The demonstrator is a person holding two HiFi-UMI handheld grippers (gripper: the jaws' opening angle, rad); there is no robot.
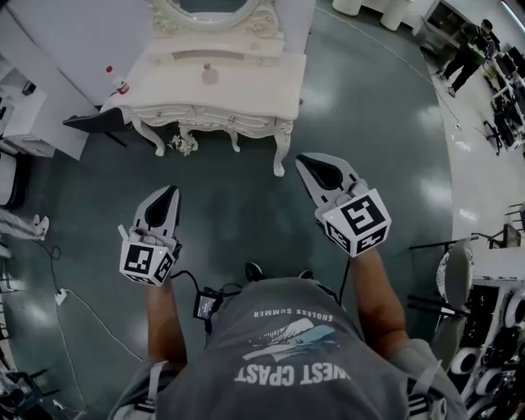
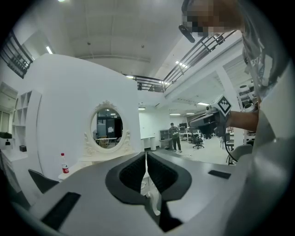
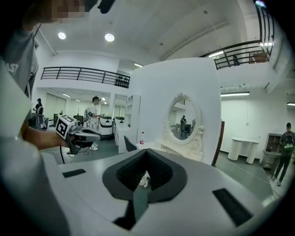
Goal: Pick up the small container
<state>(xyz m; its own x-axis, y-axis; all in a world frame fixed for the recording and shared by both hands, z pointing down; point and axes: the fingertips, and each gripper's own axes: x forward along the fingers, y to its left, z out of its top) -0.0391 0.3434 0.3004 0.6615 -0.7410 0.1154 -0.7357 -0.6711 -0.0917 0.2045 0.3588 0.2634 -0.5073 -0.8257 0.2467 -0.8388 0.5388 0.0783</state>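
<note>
**Item:** small container [image 1: 210,74].

**Location:** It stands on the top of the white dressing table [image 1: 271,94], near the middle and in front of the oval mirror [image 1: 205,8]. It is well apart from the red-capped bottle [image 1: 119,83] at the table's left end. It is upright and alone, with nothing touching it.

**Handling:** It shows too small for you to make out its material or lid. Judged by its size it is light and probably rigid. Its wall looks smooth, so it could slip, or tip under a one-sided push.

**Hold:** Take it across the body, low to mid height, with both pads square on opposite sides. Avoid the narrower top.

**Left gripper** [image 1: 171,191]: jaws pressed together, nothing between them.

**Right gripper** [image 1: 302,160]: jaws likewise clenched, empty.

You hold both grippers in front of your body above the floor [image 1: 230,213], well short of the table.

**Status:** The pick is not begun. You need to step closer and spread one gripper's jaws before reaching the container.
</note>
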